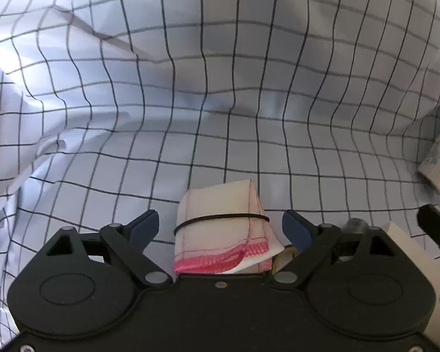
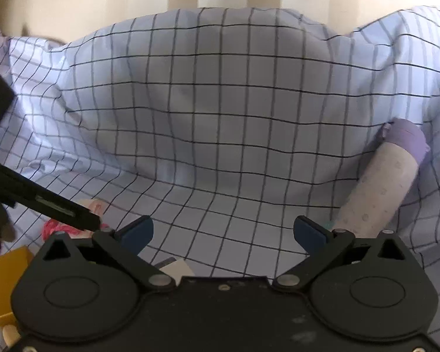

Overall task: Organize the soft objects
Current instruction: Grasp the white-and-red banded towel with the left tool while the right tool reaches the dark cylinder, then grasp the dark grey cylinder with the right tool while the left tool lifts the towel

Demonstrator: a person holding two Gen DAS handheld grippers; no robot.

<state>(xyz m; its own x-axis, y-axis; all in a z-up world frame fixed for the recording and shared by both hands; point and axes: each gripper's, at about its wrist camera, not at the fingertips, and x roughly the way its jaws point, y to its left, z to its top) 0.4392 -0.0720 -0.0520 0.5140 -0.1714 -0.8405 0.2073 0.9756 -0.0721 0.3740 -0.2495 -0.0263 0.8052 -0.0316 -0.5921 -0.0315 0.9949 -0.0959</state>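
Across the left wrist view a rumpled checked sheet (image 1: 220, 88) fills the scene, a pale roll (image 1: 437, 158) lies at the right edge, and the left gripper (image 1: 220, 226) stands spread wide around a folded white cloth (image 1: 220, 223) with pink stitching, bound by a black band (image 1: 220, 218), its long axis pointing away and neither finger touching it. Over in the right wrist view, the right gripper (image 2: 223, 233) gapes open over bare sheet (image 2: 220, 117), the lavender-capped roll (image 2: 381, 182) leans upward just to its right, and a black bar (image 2: 44, 202) crosses the cloth (image 2: 58, 227) at left, beside a yellow block (image 2: 3, 287).

Matt checked cloth sheet (image 1: 220, 102); soft pink-hemmed towel (image 1: 223, 228)
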